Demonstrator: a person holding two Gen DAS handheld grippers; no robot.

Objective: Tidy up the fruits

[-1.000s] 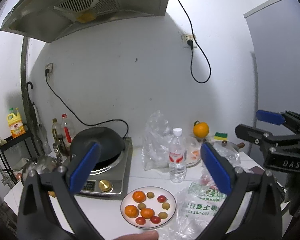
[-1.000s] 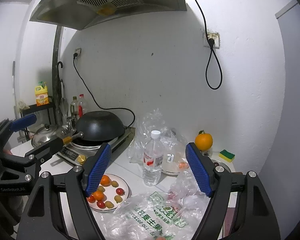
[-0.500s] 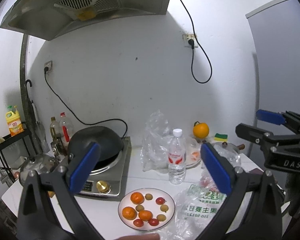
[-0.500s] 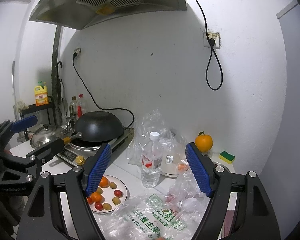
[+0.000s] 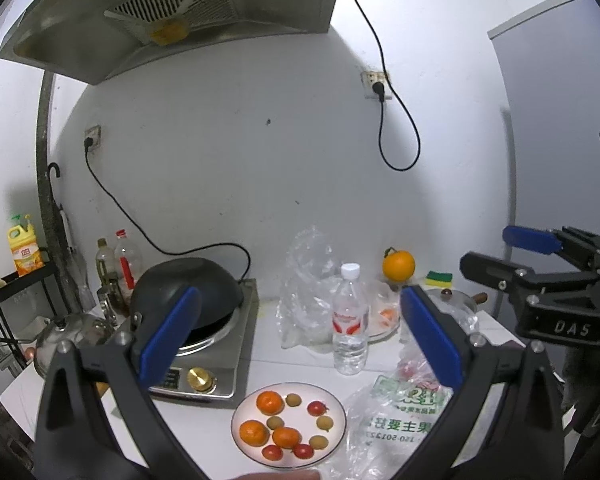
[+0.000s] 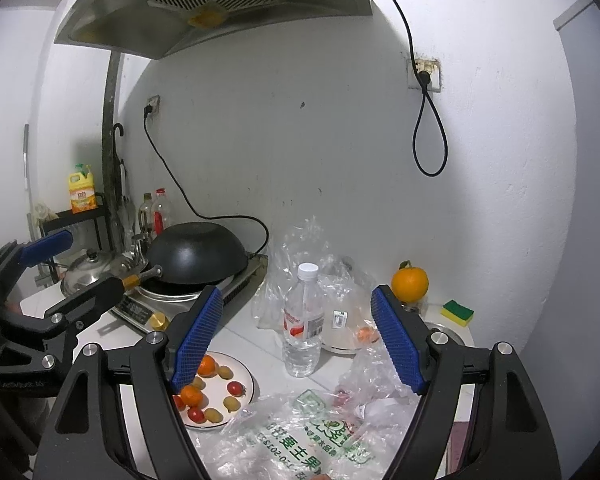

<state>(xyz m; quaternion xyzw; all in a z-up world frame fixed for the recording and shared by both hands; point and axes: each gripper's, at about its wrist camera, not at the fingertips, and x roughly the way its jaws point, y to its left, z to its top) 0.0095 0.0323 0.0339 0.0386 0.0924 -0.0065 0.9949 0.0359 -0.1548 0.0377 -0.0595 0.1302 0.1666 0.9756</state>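
A white plate on the white counter holds several small oranges, red cherry tomatoes and tan round fruits; it also shows in the right wrist view. A printed plastic bag with red fruits inside lies right of the plate, also seen from the right wrist. A large orange sits at the back right. My left gripper is open and empty above the plate. My right gripper is open and empty above the bag, and shows at the right edge of the left wrist view.
A black wok sits on an induction cooker at the left. A water bottle stands mid-counter beside crumpled clear bags. A covered dish, a sponge, a pot lid and bottles stand around.
Both grippers have drifted slightly; the plate has shifted a little left in both views. Both grippers stay open and empty.
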